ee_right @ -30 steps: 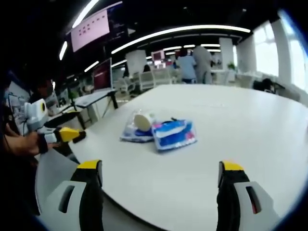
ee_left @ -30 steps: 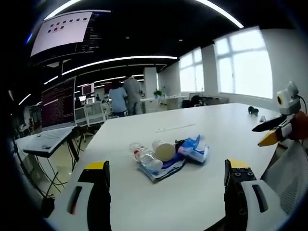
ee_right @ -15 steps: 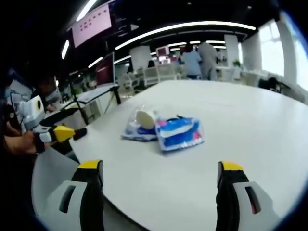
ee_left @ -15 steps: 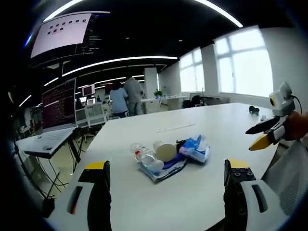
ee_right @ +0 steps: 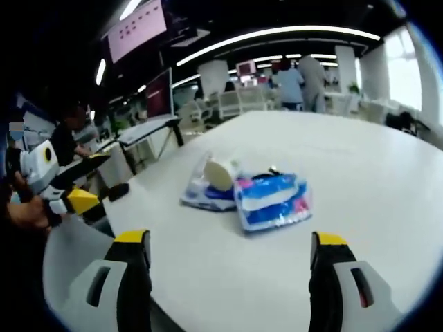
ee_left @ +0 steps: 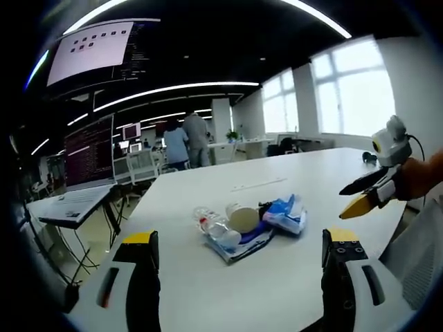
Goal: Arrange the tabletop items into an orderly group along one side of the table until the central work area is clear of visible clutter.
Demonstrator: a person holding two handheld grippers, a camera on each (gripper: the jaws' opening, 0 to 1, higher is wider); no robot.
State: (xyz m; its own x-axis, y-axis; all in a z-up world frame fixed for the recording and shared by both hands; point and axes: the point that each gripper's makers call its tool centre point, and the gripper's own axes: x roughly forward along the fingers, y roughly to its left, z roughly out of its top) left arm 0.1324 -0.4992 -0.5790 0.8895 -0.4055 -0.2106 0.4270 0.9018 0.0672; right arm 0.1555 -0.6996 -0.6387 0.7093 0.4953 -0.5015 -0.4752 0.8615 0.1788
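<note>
A small pile (ee_right: 242, 194) lies on the surface (ee_right: 374, 180) straight ahead of the right claw (ee_right: 228, 277), nearer than the left claw (ee_left: 239, 273); both gape empty.

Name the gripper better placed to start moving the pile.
Right, probably. The right gripper, jaws open, faces the blue tissue pack closely; the left gripper views the pile from farther off.

Left gripper (ee_left: 239, 259) jaws wide apart; right gripper (ee_right: 228, 259) likewise, apparently holding nothing

Bare white table (ee_right: 360, 180) all around the lone central clutter pile (ee_right: 246, 194).
</note>
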